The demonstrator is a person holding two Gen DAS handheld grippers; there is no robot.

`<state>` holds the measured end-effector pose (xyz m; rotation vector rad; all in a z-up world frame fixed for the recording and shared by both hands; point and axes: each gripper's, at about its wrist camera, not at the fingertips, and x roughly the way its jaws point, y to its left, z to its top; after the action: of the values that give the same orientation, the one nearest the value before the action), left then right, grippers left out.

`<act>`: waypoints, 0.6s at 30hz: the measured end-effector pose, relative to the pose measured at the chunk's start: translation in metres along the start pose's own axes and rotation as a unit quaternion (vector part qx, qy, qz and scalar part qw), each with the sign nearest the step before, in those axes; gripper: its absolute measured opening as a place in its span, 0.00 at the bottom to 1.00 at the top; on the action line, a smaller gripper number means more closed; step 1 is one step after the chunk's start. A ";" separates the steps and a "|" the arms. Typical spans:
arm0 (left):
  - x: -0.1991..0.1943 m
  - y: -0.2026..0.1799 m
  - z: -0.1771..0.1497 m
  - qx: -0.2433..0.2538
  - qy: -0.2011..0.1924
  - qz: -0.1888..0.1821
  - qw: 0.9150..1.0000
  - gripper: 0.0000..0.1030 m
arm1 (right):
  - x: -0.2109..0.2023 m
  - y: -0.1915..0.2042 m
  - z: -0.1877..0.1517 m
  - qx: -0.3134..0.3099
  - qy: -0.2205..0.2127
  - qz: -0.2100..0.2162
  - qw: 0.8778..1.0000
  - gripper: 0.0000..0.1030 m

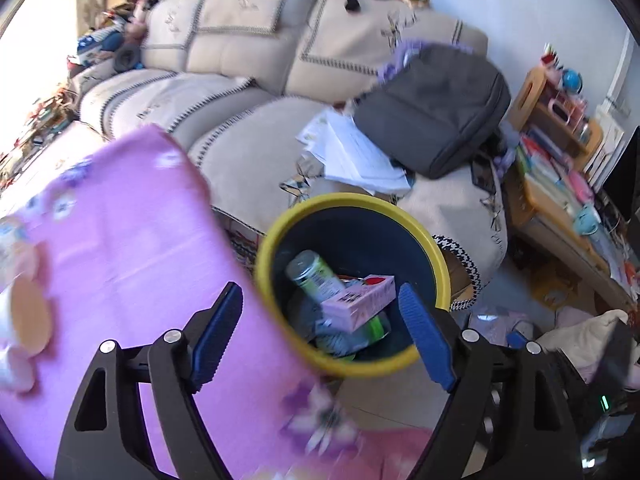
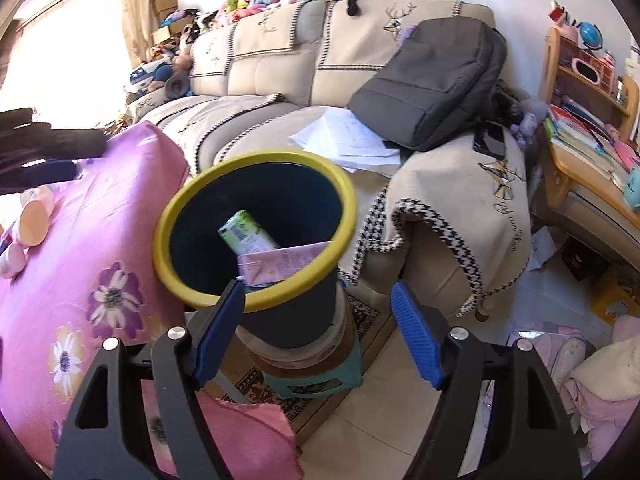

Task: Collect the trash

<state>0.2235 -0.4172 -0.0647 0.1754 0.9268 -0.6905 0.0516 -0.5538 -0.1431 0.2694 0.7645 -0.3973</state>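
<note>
A dark blue trash bin with a yellow rim [image 1: 272, 248] stands beside the pink-covered table. In it lie a green can [image 1: 314, 274] and a pink carton [image 1: 360, 302] among other wrappers. My left gripper [image 1: 320, 288] hovers over the bin's mouth, open, with nothing between its blue pads. In the right wrist view the bin [image 2: 160, 236] sits on stacked stools, with the green can [image 2: 248, 234] and pink carton [image 2: 280, 266] leaning inside. My right gripper [image 2: 318, 285] is open and empty, just in front of the bin's near side.
A pink flowered cloth [image 2: 80, 280] covers the table on the left, with a pale cup [image 2: 34, 220] lying on it. A beige sofa [image 1: 240, 100] behind holds a grey backpack [image 1: 436, 108] and papers [image 1: 352, 152]. The teal stool [image 2: 316, 380] stands on a rug. A pink towel [image 2: 248, 432] lies near.
</note>
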 end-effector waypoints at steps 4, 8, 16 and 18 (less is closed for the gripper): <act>-0.059 0.031 -0.031 -0.016 -0.026 0.003 1.000 0.78 | -0.006 0.026 -0.001 -0.018 -0.005 0.019 1.000 0.69; -0.120 0.073 -0.072 -0.038 -0.054 0.037 0.997 0.80 | -0.013 0.070 -0.003 -0.058 -0.006 0.050 0.997 0.69; -0.232 0.185 -0.174 -0.144 -0.092 0.142 0.975 0.83 | -0.024 0.189 -0.024 -0.168 0.004 0.130 0.977 0.69; -0.252 0.210 -0.201 -0.169 -0.096 0.172 0.966 0.85 | -0.028 0.220 -0.030 -0.195 0.011 0.153 0.969 0.69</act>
<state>0.1148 -0.0509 -0.0190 -0.0351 0.7893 -0.2168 0.1120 -0.3391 -0.1241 0.0198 0.7910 0.0525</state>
